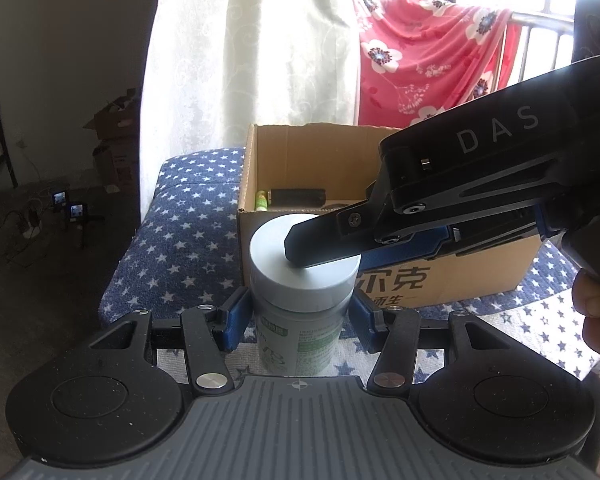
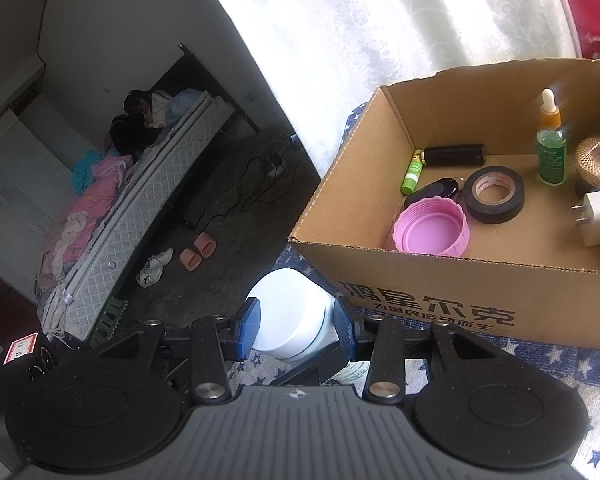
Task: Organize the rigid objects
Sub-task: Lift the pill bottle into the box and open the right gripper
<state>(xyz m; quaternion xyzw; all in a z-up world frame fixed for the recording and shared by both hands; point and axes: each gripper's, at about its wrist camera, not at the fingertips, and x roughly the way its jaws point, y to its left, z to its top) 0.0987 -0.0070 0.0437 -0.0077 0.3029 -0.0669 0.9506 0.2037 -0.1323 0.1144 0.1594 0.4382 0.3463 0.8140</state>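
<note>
Left tool [image 1: 298,316] grips bottle [image 1: 300,340] | right tool [image 2: 297,326] clamps cap [image 2: 288,312] | arm reads "DAS"

The left gripper [image 1: 300,322] is clamping the bottle [image 1: 300,336] by its body from both sides. The right gripper [image 2: 297,330] is reaching in from the right, its fingers [image 1: 320,240] closing around the cap [image 2: 288,312].

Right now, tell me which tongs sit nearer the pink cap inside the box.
Right. The right tongs straddle the white-lidded bottle's lid just before the cardboard box holding the pink cap; the left tongs flank the bottle's body lower down.
</note>
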